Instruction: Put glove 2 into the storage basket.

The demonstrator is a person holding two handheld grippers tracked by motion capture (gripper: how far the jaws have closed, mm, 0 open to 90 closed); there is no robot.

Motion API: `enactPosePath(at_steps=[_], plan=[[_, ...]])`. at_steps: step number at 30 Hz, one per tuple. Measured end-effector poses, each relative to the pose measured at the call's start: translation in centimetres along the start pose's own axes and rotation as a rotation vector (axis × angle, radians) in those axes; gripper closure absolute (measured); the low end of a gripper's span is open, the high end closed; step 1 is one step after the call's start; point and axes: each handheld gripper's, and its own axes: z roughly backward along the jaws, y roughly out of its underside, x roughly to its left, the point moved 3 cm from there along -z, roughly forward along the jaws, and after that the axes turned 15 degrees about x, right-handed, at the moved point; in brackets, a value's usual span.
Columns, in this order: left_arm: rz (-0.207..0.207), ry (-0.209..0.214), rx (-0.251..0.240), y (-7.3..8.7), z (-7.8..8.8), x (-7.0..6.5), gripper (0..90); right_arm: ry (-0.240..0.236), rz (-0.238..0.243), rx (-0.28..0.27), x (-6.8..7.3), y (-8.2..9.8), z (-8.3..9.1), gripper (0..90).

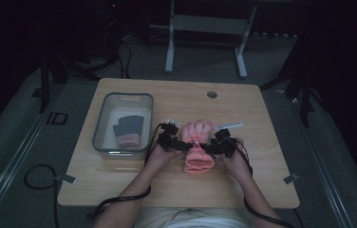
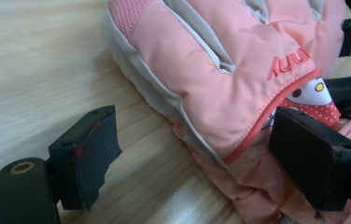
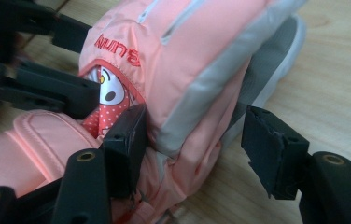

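Observation:
A pink and grey padded glove (image 1: 198, 145) lies flat on the wooden table (image 1: 134, 183), fingers pointing away from the person, cuff toward them. My left gripper (image 1: 187, 144) comes at its wrist from the left, and my right gripper (image 1: 208, 148) from the right. In the left gripper view the glove (image 2: 211, 79) has its edge between the open jaws of the left gripper (image 2: 201, 154); one pad (image 2: 92, 149) stands apart on bare wood. In the right gripper view the right gripper (image 3: 197, 144) straddles the glove's (image 3: 183, 60) side, open, with the outer pad (image 3: 271, 151) off the fabric.
A clear plastic bin (image 1: 101, 128) stands at the table's left with a folded dark and pink glove pair (image 1: 128, 130) inside. A round cable hole (image 1: 211, 94) sits near the far edge. Cables trail from both grippers off the front edge.

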Motion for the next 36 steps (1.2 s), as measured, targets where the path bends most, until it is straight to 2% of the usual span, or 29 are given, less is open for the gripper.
enactPosePath(at_steps=[1,3,5,7,10,12,17,22,24,27,36], plan=[[-0.012,0.013,-0.002,0.0,-0.1,0.0,16.7,-0.017,-0.012,0.006,-0.1,0.0,-0.1,41.0],[-0.019,0.052,0.004,-0.1,-0.2,0.0,26.0,-0.055,-0.037,0.016,-0.3,-0.1,-0.4,42.1],[-0.031,0.118,0.007,-0.1,-0.3,0.1,39.0,-0.1,-0.046,0.027,-0.4,-0.2,-0.6,47.9],[-0.033,0.158,0.0,0.0,-0.3,0.2,48.8,-0.103,-0.037,0.031,-0.3,-0.3,-0.6,51.9],[-0.041,0.18,-0.013,0.1,-0.1,0.0,66.1,-0.106,-0.035,0.029,-0.1,-0.3,-0.5,58.3],[-0.033,0.182,-0.014,0.0,0.0,-0.3,71.9,-0.111,-0.049,0.025,-0.1,-0.3,-0.4,60.6],[-0.061,0.168,-0.005,-0.3,0.8,-1.0,75.4,-0.128,-0.057,0.003,0.0,-0.1,0.2,64.3],[-0.081,0.155,-0.017,-0.4,1.7,-1.4,76.1,-0.122,-0.041,-0.021,0.6,-0.2,1.0,65.9],[-0.086,0.154,-0.024,-0.4,2.3,-1.6,76.1,-0.126,-0.037,-0.028,0.7,-0.3,1.2,66.1],[-0.114,0.115,-0.042,-0.6,4.1,-2.3,76.1,-0.141,-0.02,-0.058,1.4,-0.8,2.2,66.2],[-0.142,0.074,-0.078,-1.1,6.9,-3.2,76.2,-0.136,0.019,-0.097,2.6,-2.0,4.3,66.8]])
